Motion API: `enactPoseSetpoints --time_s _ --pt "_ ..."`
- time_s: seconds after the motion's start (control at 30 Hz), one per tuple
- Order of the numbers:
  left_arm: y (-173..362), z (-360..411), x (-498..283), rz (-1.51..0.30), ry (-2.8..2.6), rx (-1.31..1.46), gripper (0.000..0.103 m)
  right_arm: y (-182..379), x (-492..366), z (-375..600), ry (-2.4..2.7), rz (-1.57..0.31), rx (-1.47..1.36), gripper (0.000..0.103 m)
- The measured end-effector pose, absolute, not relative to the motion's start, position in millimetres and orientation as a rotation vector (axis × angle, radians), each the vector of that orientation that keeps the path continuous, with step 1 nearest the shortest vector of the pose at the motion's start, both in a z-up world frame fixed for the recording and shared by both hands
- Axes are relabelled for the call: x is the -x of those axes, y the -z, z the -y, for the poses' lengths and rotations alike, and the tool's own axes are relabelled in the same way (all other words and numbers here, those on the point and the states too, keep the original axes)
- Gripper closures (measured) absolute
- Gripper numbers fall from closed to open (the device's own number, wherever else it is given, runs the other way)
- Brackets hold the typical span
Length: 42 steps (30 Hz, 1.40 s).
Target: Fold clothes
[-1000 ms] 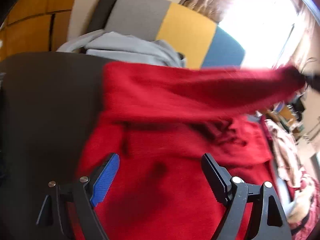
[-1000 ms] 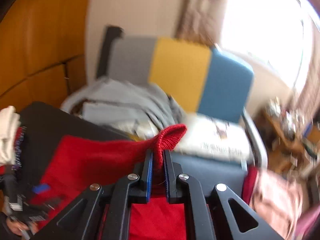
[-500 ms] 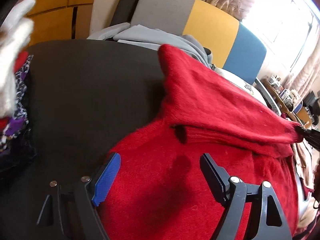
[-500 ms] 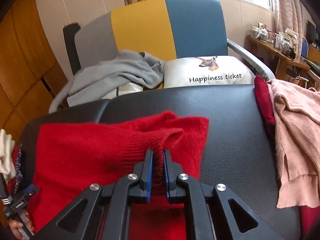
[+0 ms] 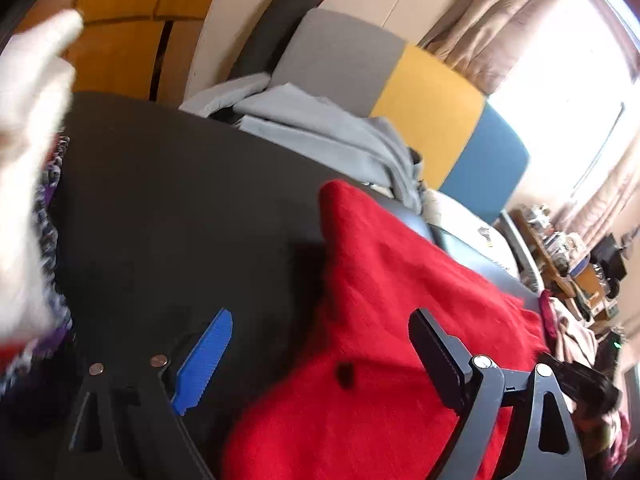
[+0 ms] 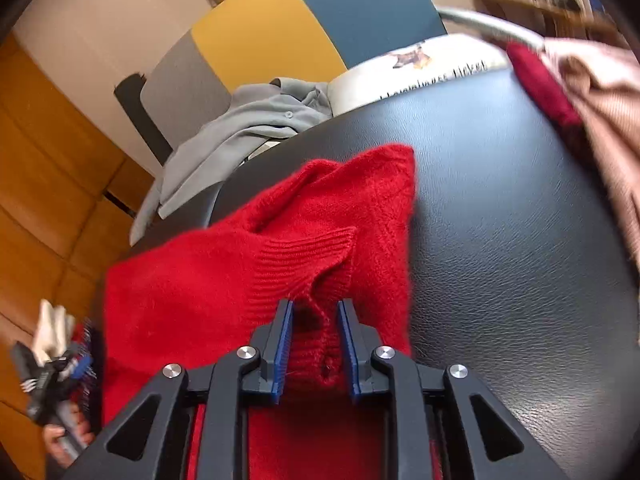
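Observation:
A red knit sweater (image 5: 392, 320) lies on a black padded table (image 5: 180, 220), with one sleeve folded across its body; it also shows in the right wrist view (image 6: 248, 272). My left gripper (image 5: 320, 344) is open and empty, hovering over the sweater's left edge. My right gripper (image 6: 314, 320) is open, its jaws a little apart on either side of the ribbed cuff (image 6: 316, 256), which lies loose on the sweater. The black table also shows in the right wrist view (image 6: 500, 220).
A grey garment (image 5: 328, 136) lies on a grey, yellow and blue chair (image 5: 432, 112) behind the table. A pink garment over a dark red one (image 6: 592, 92) lies at the table's right edge. White and patterned clothes (image 5: 28, 200) lie at the left.
My right gripper has carried the sleeve cuff across the sweater, lowered it and opened, letting go of it. My left gripper has shifted left toward the sweater's edge.

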<state>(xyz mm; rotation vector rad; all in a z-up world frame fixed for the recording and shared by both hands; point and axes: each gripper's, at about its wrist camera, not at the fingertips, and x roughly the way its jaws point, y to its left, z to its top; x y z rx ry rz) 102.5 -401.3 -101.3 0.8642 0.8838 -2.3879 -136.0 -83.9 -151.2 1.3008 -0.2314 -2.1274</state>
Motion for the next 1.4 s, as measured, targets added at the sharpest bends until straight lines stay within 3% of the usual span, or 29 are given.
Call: enactPoseSetpoints --time_s 0.17,0.2,0.27,0.3,0.53,0.63,0.77,0.8,0.9,0.93,1.13,1.4 --pt "108.5 407.8 -67.2 -0.87 2.421 -0.946 0.012 160.7 145.4 90.3 2.066 0.272 -1.33 0.078" --pt "109.6 408.1 -61.5 -0.873 2.432 -0.964 0.017 159.8 143.9 93.6 2.08 0.236 -1.319 0.081" --pt "111.4 406.5 -50.8 -0.806 2.42 -1.027 0.076 154.6 139.9 100.2 2.106 0.158 -1.3 0.087" --pt "109.4 405.0 -49.0 -0.774 2.418 -1.039 0.094 151.4 137.8 102.8 2.119 0.123 -1.287 0.09" --pt "112.0 389.8 -70.1 -0.585 2.398 -1.103 0.1 114.7 119.2 86.8 2.197 0.095 -1.157 0.093" --pt "137.8 395.2 -69.9 -0.543 2.274 -1.227 0.1 142.0 118.6 92.4 2.204 -0.003 -1.26 0.093" --pt "116.4 407.6 -90.4 -0.711 2.297 -1.071 0.09 152.4 116.2 92.7 2.255 -0.052 -1.267 0.092" --pt "102.3 406.5 -94.1 -0.707 2.336 -1.002 0.084 149.6 115.1 91.6 2.272 -0.056 -1.257 0.09" --pt "69.9 395.3 -90.3 -0.653 2.461 -0.877 0.041 139.4 116.7 88.9 2.318 -0.046 -1.219 0.082" --pt "61.4 390.0 -85.7 -0.635 2.506 -0.842 0.037 132.9 117.0 87.2 2.355 -0.044 -1.197 0.082" --pt "58.3 372.4 -25.2 -0.526 2.584 -0.875 0.037 97.8 103.4 125.4 2.279 -0.105 -0.996 0.079" --pt "126.1 375.6 -16.0 -0.514 2.433 -1.082 0.037 146.8 89.8 180.5 2.182 -0.329 -1.074 0.079"
